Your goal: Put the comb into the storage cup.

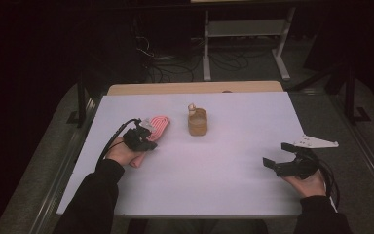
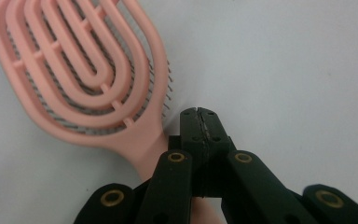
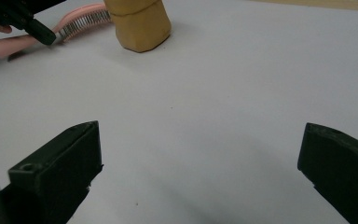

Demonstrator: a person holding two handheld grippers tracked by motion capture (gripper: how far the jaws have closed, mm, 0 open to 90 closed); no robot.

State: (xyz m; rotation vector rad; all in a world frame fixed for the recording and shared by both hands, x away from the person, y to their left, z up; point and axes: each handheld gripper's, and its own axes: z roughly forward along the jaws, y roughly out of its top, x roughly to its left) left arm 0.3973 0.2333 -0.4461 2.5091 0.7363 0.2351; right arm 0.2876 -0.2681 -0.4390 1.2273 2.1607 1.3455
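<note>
Two tools work over one white desk (image 1: pixel 214 180), each carried in a person's hand. Nearest the person, the right tool (image 1: pixel 278 155) rests low by the desk's right edge with its jaws spread wide and nothing between them; in the right gripper view bare desk lies ahead of them. It looks parked there, probably to stay clear of the other hand's work.

The left tool (image 1: pixel 148 140) is clenched, its two black jaws pressed flat together. In the left gripper view the pink plastic hairbrush with a vented, looped paddle head (image 2: pixel 77 70) lies just left of the jaw tips, its handle running back under the tool toward the hand. Whether the closed tips press on the handle or merely sit beside it I cannot tell. The brush lies back up, bristles down on the desk, so the tool may be nudging or pinning it, though that is a guess.

Beyond the left tool and to its right stands a tan, squat cylindrical holder (image 1: pixel 197 122), apart from the brush head, with something pale poking from its top. It seems a likely place for the brush to go.

No brand, label or writing can be read anywhere.
</note>
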